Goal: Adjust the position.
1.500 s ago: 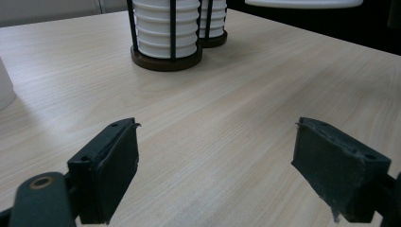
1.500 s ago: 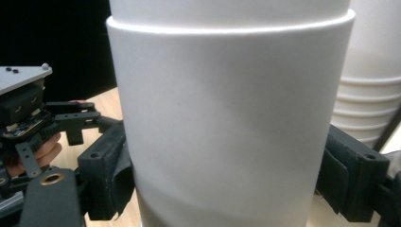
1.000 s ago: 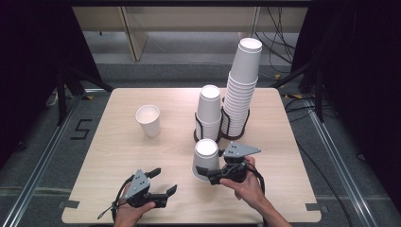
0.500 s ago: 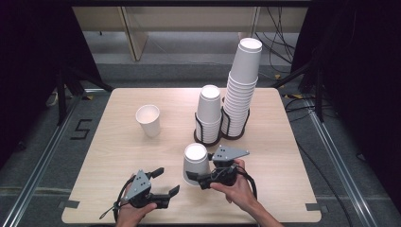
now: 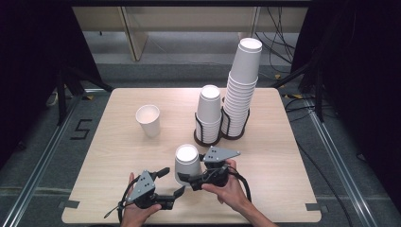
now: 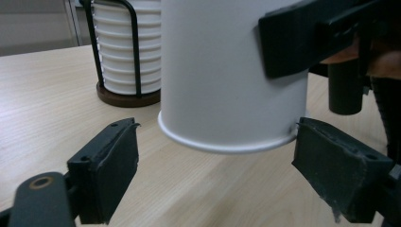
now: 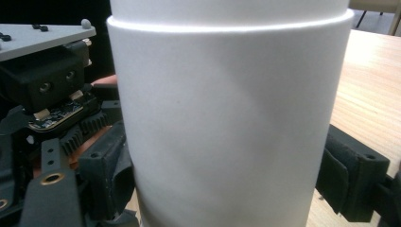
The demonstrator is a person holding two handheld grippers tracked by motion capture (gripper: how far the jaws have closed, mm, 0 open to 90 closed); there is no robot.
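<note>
A white paper cup (image 5: 187, 163), mouth down, hangs just above the wooden table (image 5: 118, 156) near its front edge. My right gripper (image 5: 190, 180) is shut on it from the right, one jaw on each side of the cup wall (image 7: 227, 132). The left gripper (image 5: 171, 181) is open and low to the cup's left. In the left gripper view its two jaws stand wide apart on either side of the cup's rolled rim (image 6: 227, 144), not touching it. A jaw of the right gripper presses the cup's upper right side there.
Two stacks of upside-down white cups stand in black wire holders behind: a short one (image 5: 209, 111) and a tall one (image 5: 242, 90). A single upright cup (image 5: 148, 119) stands at the middle left. The table's front edge lies just under both hands.
The right gripper has carried the cup leftward and toward the front edge, bringing it between the left gripper's open jaws. The left gripper has barely moved.
</note>
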